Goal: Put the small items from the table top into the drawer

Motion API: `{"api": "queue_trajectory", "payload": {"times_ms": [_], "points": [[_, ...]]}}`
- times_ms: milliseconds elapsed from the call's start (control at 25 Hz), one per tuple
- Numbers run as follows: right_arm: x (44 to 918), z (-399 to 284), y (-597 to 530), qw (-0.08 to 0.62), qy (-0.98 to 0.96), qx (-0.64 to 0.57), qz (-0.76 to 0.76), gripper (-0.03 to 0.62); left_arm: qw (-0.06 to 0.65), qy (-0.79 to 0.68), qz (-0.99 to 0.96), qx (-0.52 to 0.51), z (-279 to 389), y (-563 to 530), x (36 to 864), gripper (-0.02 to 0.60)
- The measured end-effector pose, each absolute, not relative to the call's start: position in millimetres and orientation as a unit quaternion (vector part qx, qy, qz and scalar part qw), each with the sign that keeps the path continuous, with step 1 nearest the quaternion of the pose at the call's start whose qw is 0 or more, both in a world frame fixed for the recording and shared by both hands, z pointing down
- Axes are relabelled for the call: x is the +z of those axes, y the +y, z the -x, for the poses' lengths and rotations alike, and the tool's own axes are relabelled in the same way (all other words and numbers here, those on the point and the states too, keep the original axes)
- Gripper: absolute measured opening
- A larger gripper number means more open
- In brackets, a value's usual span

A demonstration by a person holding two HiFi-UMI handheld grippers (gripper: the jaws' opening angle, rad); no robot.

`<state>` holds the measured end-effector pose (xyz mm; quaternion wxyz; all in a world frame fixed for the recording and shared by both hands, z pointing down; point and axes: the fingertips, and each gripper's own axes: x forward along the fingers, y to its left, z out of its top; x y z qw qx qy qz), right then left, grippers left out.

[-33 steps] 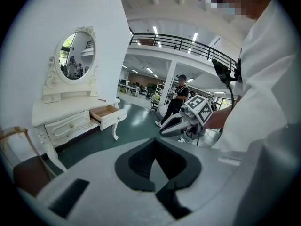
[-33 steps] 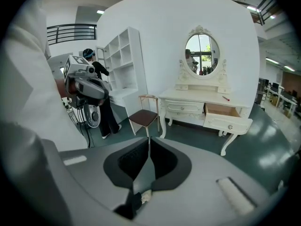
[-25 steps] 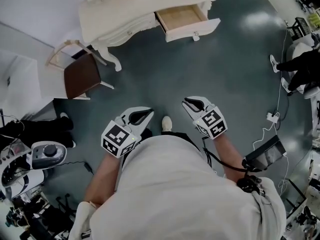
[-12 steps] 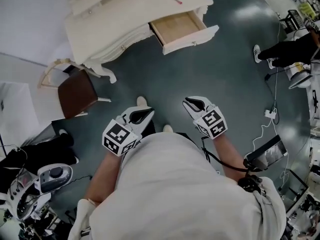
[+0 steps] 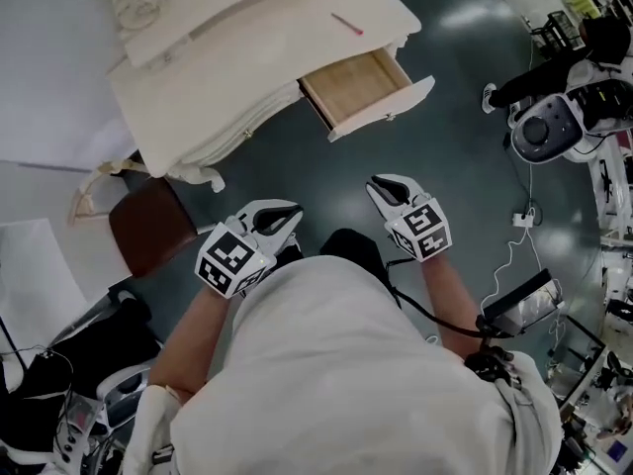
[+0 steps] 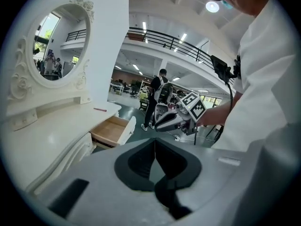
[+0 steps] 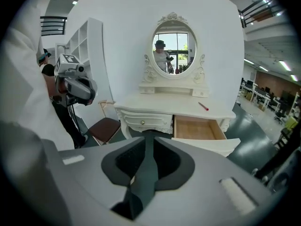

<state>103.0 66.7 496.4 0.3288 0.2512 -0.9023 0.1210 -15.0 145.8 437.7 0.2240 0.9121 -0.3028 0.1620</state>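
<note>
- Holds the left gripper (image 5: 294, 213) low in front of the body, over the floor (image 5: 465, 117) and well apart from the table; jaws pressed together at the tips, clamped on nothing.
- Holds the right gripper (image 5: 373, 195) near it at about the same height, also over the floor; jaws a narrow slit apart, with only floor seen through the slit.
- Faces a white dressing table (image 5: 237, 67) carrying an oval mirror (image 7: 173, 42) along the back edge of its top.
- Finds a thin red item (image 5: 346, 23) lying flat toward the right end of the table top, well apart from both grippers.
- Finds the drawer (image 5: 361, 85) pulled out under that same right end, just below the front edge beneath the red item, with its pale wooden bottom showing.
- Passes a chair (image 5: 153, 228) with a brown seat standing on the floor by the left end of the table.
</note>
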Motion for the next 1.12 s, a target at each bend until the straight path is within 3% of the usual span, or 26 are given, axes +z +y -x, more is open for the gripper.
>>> {"api": "queue_trajectory", "payload": {"times_ms": [400, 800, 1120], "points": [[489, -98, -40, 0.326, -0.898, 0.105, -0.277, 0.052, 0.249, -0.298, -0.909, 0.150, 27, 82, 451, 0.000], [488, -103, -216, 0.323, -0.909, 0.073, -0.254, 0.051, 0.244, -0.380, -0.879, 0.149, 23, -42, 424, 0.000], [527, -108, -331, 0.340, -0.907, 0.080, -0.235, 0.067, 0.261, -0.428, -0.851, 0.158, 10, -114, 424, 0.000]]}}
